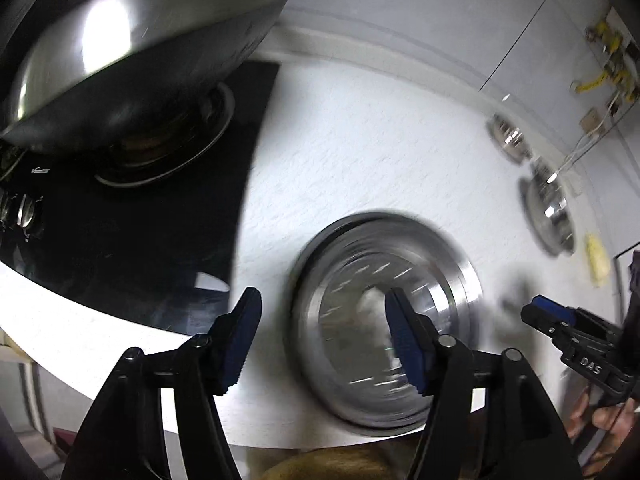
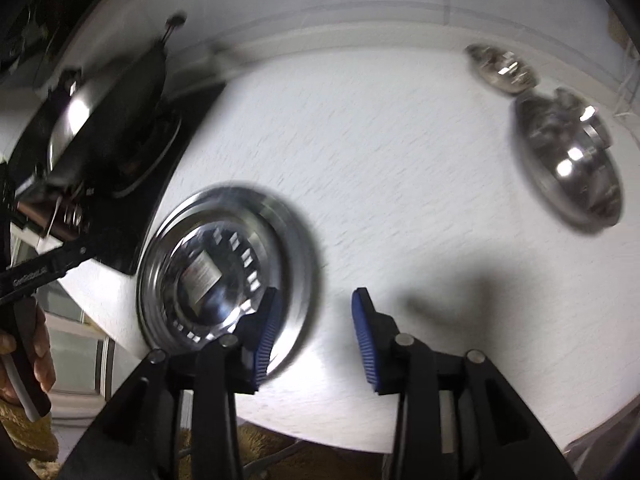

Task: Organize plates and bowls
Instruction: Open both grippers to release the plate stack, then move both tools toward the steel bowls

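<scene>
Both jaws stand parted and empty over the white surface (image 2: 400,140). The stack of steel plates (image 1: 384,320) sits at the near edge, right of the black hob (image 1: 140,260). Left hand-held gripper (image 1: 324,336) hangs straight above it, one pad over its centre; right hand-held gripper (image 2: 316,336) is just right of its rim. Counting: one stack, layers too blurred to number; two steel bowls (image 2: 568,160) well apart to the far right, one wok (image 1: 140,40) on the hob.

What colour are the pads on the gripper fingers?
Blue, ribbed pads on black fingers, clearest in the right wrist view.
</scene>
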`<act>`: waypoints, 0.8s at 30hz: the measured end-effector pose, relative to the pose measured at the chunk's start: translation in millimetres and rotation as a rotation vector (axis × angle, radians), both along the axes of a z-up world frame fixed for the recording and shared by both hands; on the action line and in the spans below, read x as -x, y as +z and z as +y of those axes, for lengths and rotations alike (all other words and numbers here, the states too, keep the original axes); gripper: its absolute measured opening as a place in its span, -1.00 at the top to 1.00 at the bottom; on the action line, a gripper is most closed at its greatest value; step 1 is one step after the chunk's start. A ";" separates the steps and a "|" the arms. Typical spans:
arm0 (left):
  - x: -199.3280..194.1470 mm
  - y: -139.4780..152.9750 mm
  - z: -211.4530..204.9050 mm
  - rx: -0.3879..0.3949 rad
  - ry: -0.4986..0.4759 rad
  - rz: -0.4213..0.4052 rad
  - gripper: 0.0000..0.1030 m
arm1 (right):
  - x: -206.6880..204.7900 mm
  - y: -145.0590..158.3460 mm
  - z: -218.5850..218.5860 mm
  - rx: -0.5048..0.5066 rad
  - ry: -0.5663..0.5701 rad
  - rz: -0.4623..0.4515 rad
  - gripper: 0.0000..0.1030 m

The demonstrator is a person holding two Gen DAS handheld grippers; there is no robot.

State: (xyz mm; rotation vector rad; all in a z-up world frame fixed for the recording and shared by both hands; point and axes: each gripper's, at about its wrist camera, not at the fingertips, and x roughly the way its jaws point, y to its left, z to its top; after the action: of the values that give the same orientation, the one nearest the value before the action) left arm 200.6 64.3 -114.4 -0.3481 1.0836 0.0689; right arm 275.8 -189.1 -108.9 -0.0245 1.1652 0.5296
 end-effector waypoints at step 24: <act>-243.0 -52.9 -288.2 0.133 -0.150 0.133 -0.40 | -200.8 -57.4 -289.7 -0.047 -0.280 0.135 0.03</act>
State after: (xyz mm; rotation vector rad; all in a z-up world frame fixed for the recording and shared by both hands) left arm 443.6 -223.9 -167.3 -0.3847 1.2463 -0.1160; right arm 476.6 -478.8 -166.3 0.2145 1.2632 0.3137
